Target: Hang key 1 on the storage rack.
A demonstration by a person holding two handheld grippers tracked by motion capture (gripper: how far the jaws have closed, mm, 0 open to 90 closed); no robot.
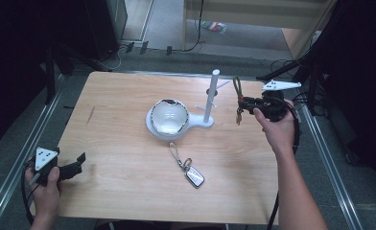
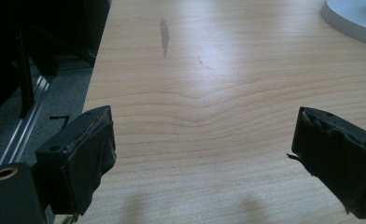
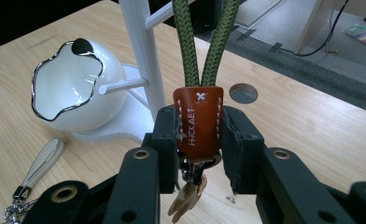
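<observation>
High view: the right gripper [image 1: 246, 103] is held above the table's [image 1: 119, 100] right side, near the white stand [image 1: 210, 98], with a keyring [image 1: 237, 98] pinched in its jaws. The green cord loop rises above the jaws and small keys hang below; at this distance the keyring's parts are hard to make out. The left gripper [image 1: 78, 165] rests at the table's near left corner, well apart from everything else. A white bowl [image 1: 169, 117] sits on the stand's base, just beside the post. A car key [image 1: 191, 173] with its strap lies on the wood in front of the bowl.

Right gripper view: the right gripper [image 3: 200, 135] jaws press on either side of the keyring's [image 3: 198, 123] brown leather tab, which bears stitched lettering. The two green cord strands run out of the top edge, so the loop's end is cut off. The keys below the tab are partly hidden by the jaws. Behind stand the post [image 3: 146, 60] with its pegs and the bowl [image 3: 73, 88], whose wavy silver rim is plain here. The car key's [image 3: 38, 170] strap is cut off at the left edge. A round hole [image 3: 243, 93] in the table lies beyond the jaws.

Left gripper view: the left gripper [image 2: 202, 154] jaws are spread wide over bare wood [image 2: 195, 102], holding nothing. The stand's base [image 2: 354, 18] is cut off at the top right corner.
</observation>
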